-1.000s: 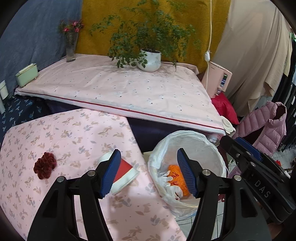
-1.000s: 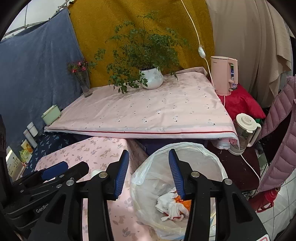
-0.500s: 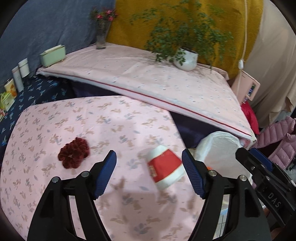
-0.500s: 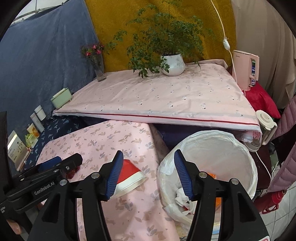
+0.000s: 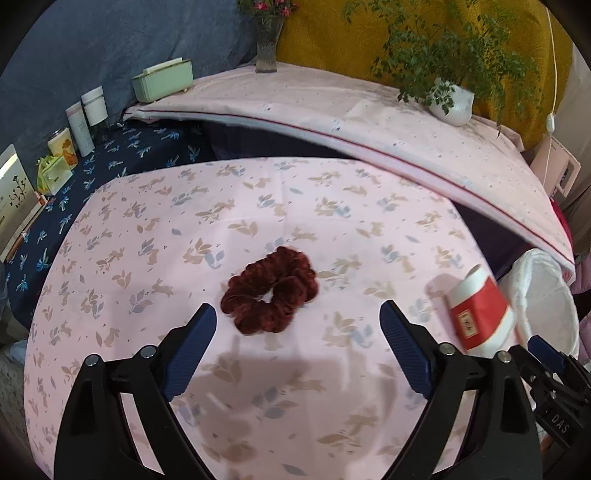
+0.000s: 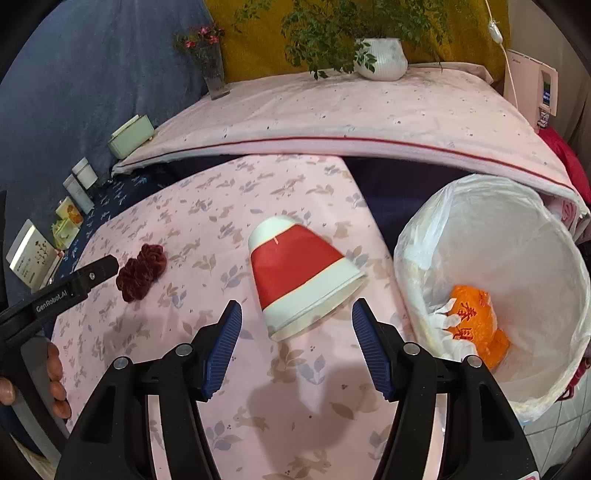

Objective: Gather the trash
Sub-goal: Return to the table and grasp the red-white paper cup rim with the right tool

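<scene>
Pink cloth [image 6: 177, 206]: cup [image 6: 301, 273] just ahead of right gripper [image 6: 297, 341].

Paper cup [image 5: 480, 314] blurred, lower edge behind left gripper arm — flowers [image 5: 267, 5] cropped at top.

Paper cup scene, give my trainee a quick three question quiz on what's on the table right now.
1. True or false: the paper cup stands upright on the pink tablecloth.
2. Which thing lies straight ahead of the left tongs? A. dark red scrunchie B. flower vase C. orange wrapper
3. Fill in: the bin is lined with a white plastic ____.

Key: 1 false, it lies on its side, ahead of the open right tongs. 2 A. 3 bag; the orange wrapper sits inside.
</scene>
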`<state>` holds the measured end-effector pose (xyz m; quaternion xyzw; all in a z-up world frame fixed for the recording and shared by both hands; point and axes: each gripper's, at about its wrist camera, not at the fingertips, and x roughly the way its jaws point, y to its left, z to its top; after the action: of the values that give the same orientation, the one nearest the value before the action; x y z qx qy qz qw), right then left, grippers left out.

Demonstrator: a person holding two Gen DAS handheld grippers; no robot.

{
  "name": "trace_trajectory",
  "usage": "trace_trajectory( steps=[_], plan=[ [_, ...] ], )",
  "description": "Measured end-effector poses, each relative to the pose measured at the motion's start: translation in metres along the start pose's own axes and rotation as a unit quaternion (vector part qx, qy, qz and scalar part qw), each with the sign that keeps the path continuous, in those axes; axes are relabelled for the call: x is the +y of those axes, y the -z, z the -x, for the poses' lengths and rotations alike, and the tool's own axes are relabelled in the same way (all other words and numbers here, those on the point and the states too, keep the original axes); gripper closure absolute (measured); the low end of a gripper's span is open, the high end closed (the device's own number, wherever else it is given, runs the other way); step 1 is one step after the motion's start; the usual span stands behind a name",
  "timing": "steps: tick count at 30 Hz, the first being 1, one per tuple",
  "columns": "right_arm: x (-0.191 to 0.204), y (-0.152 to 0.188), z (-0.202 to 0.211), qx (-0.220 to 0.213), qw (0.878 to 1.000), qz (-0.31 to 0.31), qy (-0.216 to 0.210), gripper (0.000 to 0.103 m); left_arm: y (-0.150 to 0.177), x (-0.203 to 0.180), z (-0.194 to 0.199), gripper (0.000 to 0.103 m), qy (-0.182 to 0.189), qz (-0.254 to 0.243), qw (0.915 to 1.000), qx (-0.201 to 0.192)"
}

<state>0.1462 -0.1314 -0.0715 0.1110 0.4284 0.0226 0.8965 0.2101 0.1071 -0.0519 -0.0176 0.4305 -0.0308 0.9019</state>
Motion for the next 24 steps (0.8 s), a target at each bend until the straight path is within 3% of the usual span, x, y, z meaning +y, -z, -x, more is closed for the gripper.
trace_trajectory(
  steps=[9,11,14,16,19,24],
  plan=[
    [0.016,0.006,-0.035,0.019,1.000,0.002,-0.002,0.049,-0.005,0.022,-0.047,0.017,0.021,-0.022,0.9990,0.033],
    [0.019,0.002,-0.038,0.017,1.000,0.000,-0.005,0.052,-0.006,0.023,-0.054,0.024,0.025,-0.021,0.9988,0.037],
    [0.025,-0.003,-0.044,0.017,1.000,0.005,-0.009,0.060,-0.004,0.022,-0.063,0.047,0.034,-0.021,0.9980,0.049],
    [0.028,-0.004,-0.048,0.023,1.000,0.009,-0.011,0.076,-0.003,0.021,-0.065,0.062,0.039,-0.019,0.9976,0.053],
    [0.032,-0.005,-0.055,0.031,0.999,0.012,-0.017,0.089,-0.003,0.020,-0.063,0.078,0.042,-0.015,0.9979,0.048],
    [0.037,-0.007,-0.060,0.034,0.999,0.017,-0.027,0.098,-0.006,0.020,-0.056,0.099,0.045,-0.002,0.9980,0.044]
  ],
)
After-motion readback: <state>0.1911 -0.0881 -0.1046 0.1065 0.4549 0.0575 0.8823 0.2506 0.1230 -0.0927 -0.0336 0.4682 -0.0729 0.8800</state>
